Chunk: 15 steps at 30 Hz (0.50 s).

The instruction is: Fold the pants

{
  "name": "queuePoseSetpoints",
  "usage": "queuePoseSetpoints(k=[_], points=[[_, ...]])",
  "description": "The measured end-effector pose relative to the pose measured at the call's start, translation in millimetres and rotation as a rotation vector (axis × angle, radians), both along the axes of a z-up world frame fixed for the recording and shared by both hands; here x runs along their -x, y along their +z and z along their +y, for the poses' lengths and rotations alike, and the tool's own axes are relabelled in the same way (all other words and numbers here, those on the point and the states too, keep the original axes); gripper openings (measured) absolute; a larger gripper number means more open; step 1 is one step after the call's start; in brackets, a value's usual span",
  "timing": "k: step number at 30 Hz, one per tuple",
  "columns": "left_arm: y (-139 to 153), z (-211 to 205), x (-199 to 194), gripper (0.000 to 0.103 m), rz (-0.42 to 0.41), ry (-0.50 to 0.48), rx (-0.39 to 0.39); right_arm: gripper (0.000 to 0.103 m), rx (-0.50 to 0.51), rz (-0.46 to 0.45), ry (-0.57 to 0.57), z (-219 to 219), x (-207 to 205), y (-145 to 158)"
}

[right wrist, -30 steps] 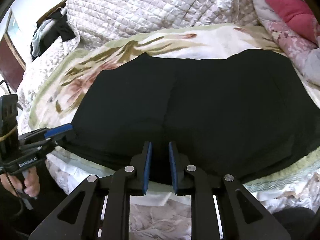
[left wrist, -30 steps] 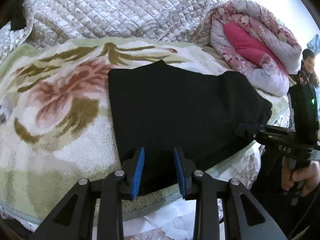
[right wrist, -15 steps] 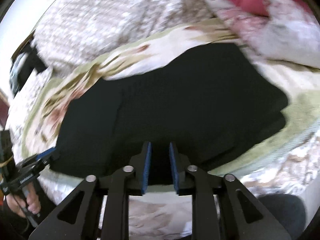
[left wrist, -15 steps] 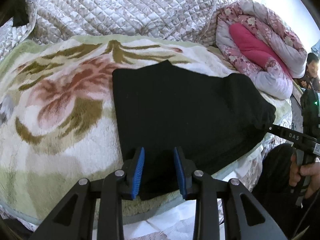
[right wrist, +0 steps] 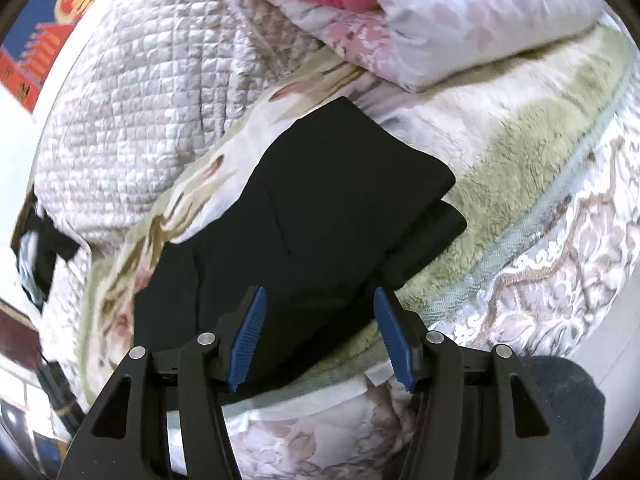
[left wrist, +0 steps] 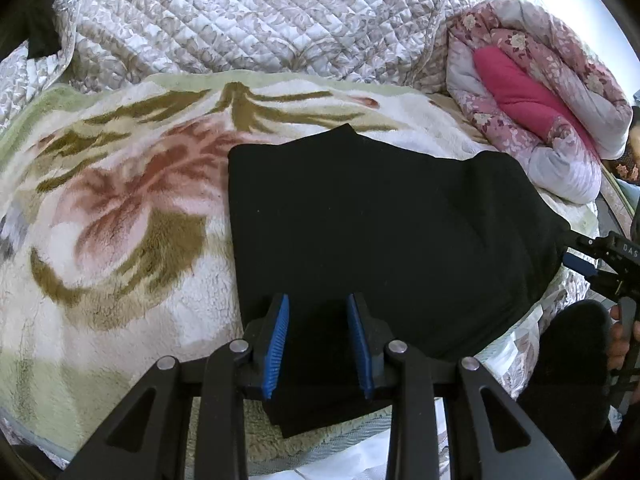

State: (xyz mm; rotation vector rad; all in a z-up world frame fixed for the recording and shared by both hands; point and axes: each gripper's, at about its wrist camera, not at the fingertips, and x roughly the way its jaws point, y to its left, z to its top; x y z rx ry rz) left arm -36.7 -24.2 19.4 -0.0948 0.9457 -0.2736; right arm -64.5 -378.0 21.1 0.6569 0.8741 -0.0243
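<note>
Quilted bedding was heaped along the far side of the bed, with a rolled pink floral duvet toward its far right corner. Over the bed lay a plush floral blanket in cream, green and faded red. The black pants rested on this blanket as a folded, layered slab near the bed's near edge, one corner reaching almost to that edge; in the right wrist view the pants showed a lower layer jutting out beyond the upper one at the right end.

The left tool hovered at the near corner of the pants, its blue pads parted with black cloth seen between them, though whether they pressed on it I could not tell. The right tool had just been opening; its jaws stood released and wide, the near edge of the pants visible in the gap but neither pad touching it. In the left wrist view the right tool sat at the pants' right end, a hand gripping its handle.
</note>
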Motion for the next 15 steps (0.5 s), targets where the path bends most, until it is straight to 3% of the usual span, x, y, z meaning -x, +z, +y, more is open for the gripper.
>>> queuePoseSetpoints(k=[6,15], points=[[-0.4,0.9,0.0,0.033,0.001,0.000,0.004,0.060,0.016,0.025,-0.084,-8.3,0.5,1.2],[-1.3,-0.7,0.7,0.038,-0.003,-0.008,-0.002,0.062,-0.074,0.022,-0.157,-32.6,-17.6,-12.6]])
